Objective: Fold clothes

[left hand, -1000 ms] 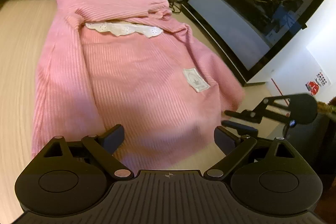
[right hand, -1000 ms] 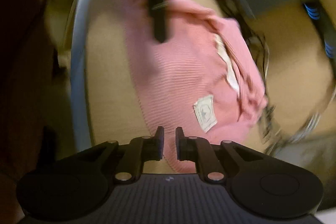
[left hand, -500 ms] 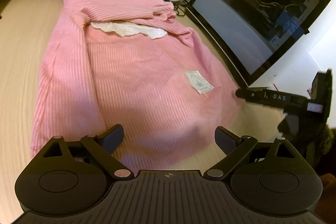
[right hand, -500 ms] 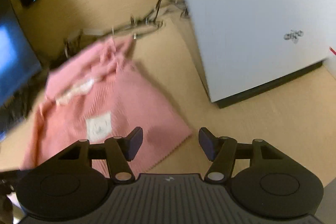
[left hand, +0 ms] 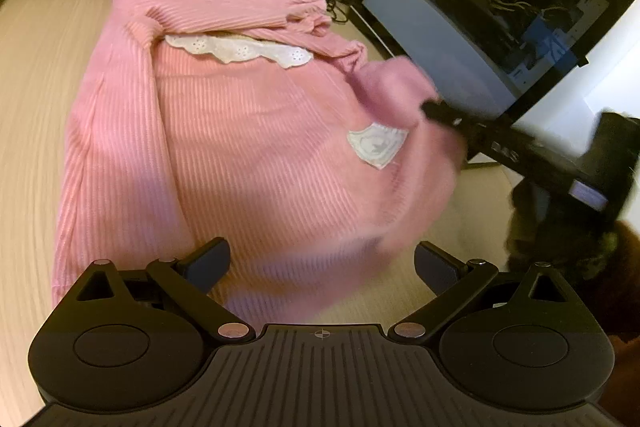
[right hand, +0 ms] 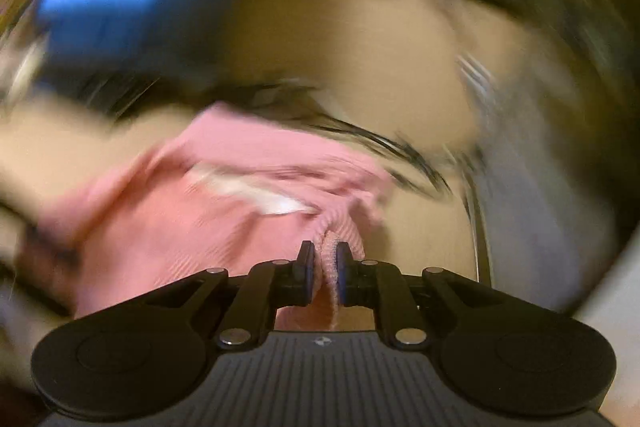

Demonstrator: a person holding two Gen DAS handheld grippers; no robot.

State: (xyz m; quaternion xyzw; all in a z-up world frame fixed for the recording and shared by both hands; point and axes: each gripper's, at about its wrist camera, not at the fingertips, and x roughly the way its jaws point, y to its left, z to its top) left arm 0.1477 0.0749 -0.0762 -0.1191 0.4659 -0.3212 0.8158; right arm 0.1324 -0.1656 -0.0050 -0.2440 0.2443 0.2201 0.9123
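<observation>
The pink sweater (left hand: pixel 248 147) lies on the bench (left hand: pixel 32 107), collar at the far end. The right tongs (right hand: pixel 322 263) have just closed on its right edge. The left tongs (left hand: pixel 322 263) hover wide open and empty at the near hem.
</observation>
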